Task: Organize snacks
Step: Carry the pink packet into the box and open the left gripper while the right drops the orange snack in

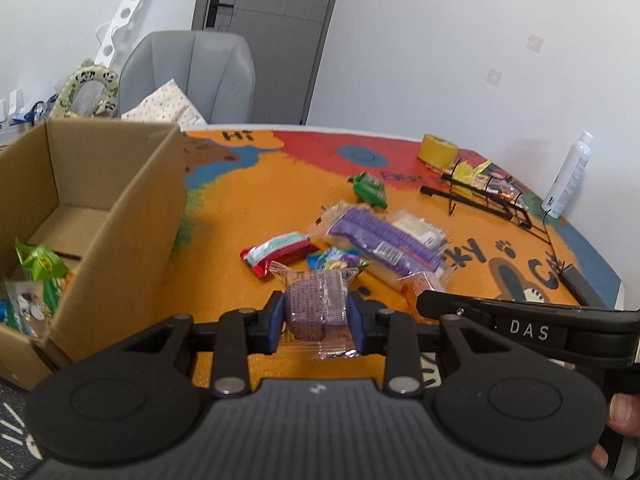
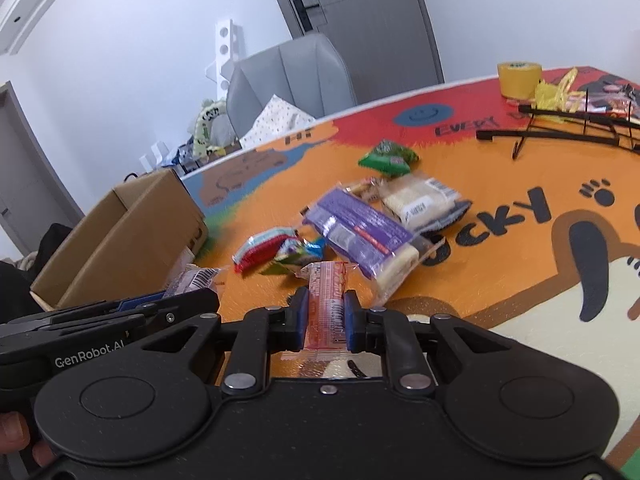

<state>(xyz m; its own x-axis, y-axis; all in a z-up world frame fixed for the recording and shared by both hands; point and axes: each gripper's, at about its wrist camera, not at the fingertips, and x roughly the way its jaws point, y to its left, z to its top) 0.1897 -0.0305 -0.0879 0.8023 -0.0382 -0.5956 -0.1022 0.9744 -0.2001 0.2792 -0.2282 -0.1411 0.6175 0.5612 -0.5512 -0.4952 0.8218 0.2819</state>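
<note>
My left tongs (image 1: pixel 316 316) hold a purple wrapped cake (image 1: pixel 318 306). My right tongs (image 2: pixel 326 322) pinch an orange wrapped snack (image 2: pixel 326 300), both probably for the brown cardboard box (image 1: pixel 120 216).

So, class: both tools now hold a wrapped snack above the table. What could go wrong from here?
1. The right tool pinches the orange snack by a narrow band, so it might twist or slip.
2. The left tool must clear the cardboard box wall, or its purple snack may catch.
</note>
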